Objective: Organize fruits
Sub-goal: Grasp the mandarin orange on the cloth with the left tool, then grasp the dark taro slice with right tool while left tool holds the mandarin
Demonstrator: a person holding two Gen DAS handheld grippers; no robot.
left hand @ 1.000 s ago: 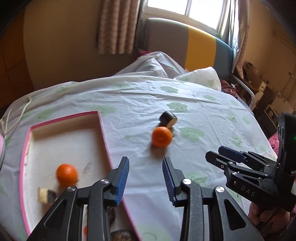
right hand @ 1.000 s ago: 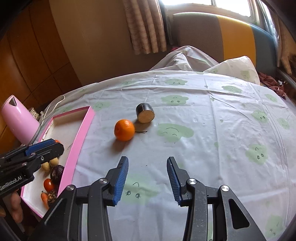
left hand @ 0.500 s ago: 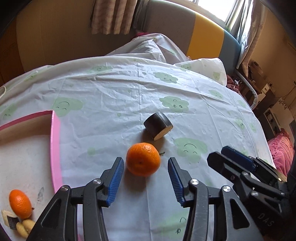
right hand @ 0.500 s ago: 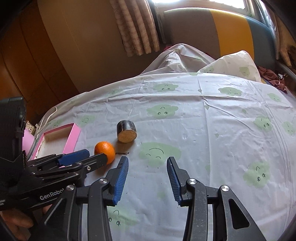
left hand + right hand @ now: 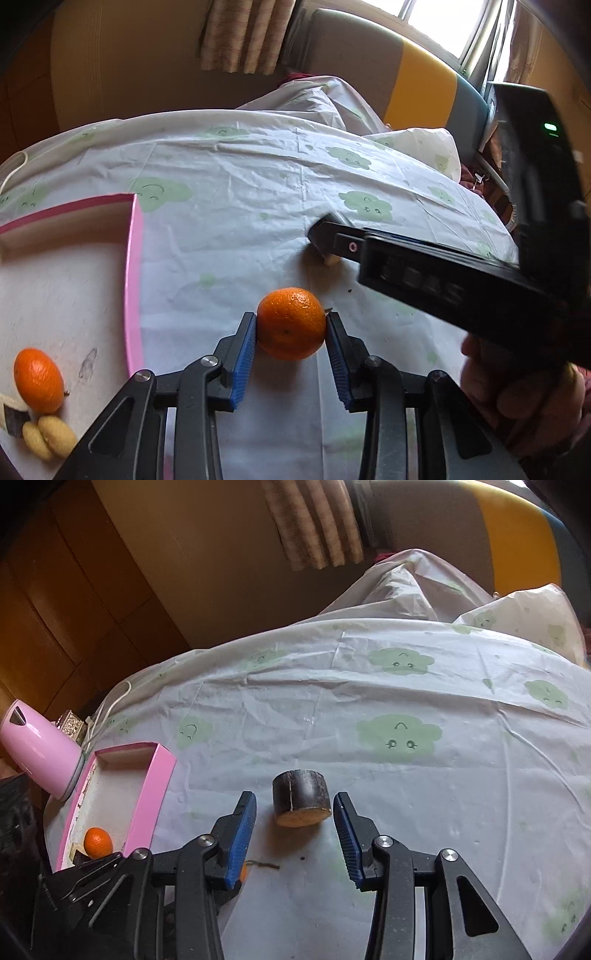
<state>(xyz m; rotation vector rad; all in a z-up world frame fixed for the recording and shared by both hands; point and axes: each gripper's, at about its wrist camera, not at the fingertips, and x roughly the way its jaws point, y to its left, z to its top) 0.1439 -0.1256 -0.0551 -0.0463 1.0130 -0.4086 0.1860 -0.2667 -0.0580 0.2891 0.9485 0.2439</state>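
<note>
Our left gripper (image 5: 291, 328) is closing, blue pads touching a round orange tangerine (image 5: 291, 323); our right gripper (image 5: 294, 812) is closing, pads apart around a dark cylindrical chunk (image 5: 300, 797) on the cloud-print tablecloth (image 5: 406, 794).

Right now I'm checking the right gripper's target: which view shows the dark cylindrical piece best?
The right wrist view: the dark cylindrical piece lies unobstructed between the closing right gripper jaws, untouched, pale cut face visible. In the left wrist view, the right gripper hides nearly all of it; only a pale sliver shows.
</note>
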